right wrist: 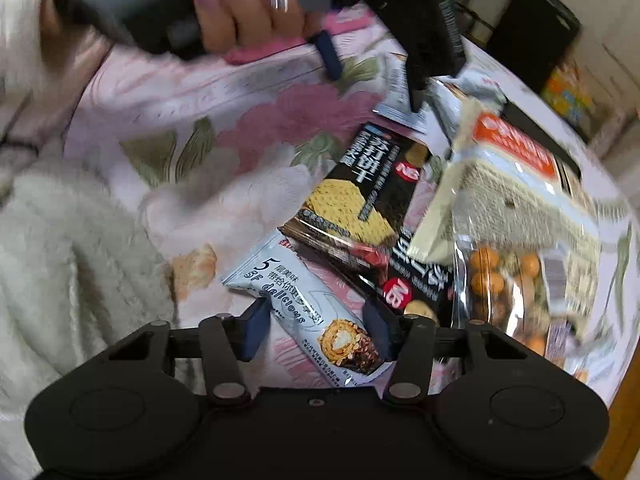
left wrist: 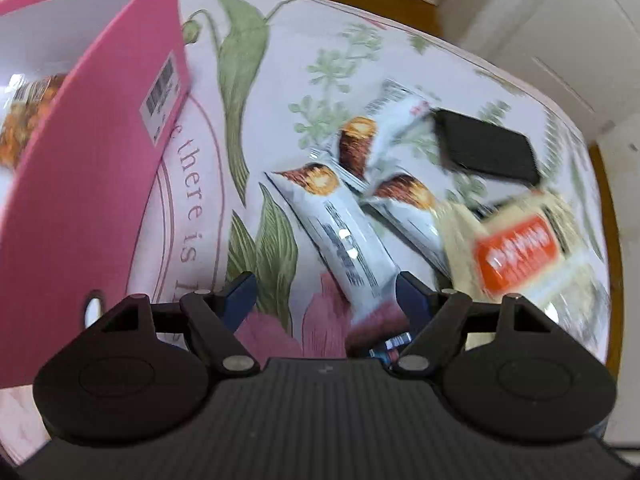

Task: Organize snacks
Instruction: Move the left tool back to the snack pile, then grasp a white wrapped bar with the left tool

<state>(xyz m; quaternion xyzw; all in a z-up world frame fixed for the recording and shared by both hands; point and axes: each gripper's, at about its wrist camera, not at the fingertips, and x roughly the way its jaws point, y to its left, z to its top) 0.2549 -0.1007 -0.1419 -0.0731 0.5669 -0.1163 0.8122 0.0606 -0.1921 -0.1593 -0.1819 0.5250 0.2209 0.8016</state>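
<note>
My left gripper [left wrist: 326, 292] is open, low over the floral tablecloth, its jaws on either side of the near end of a white cake-roll bar [left wrist: 344, 232]. Two more white bars [left wrist: 408, 204] lie behind it, beside a cream bag with an orange label [left wrist: 516, 252]. A pink box [left wrist: 92, 184] stands at the left with a snack bag inside. My right gripper [right wrist: 318, 326] is open around a pale blue cake-roll bar [right wrist: 316, 312] on the table. Black cracker packs [right wrist: 360, 196], a cream orange-label bag [right wrist: 508, 184] and a clear bag of coated nuts [right wrist: 508, 284] lie just beyond.
A black flat object [left wrist: 484, 148] lies behind the bars. The table's round edge [left wrist: 600, 208] curves at the right. In the right wrist view the person's hand [right wrist: 248, 12] holds the other gripper above the snacks, and a fluffy white sleeve [right wrist: 68, 264] fills the left.
</note>
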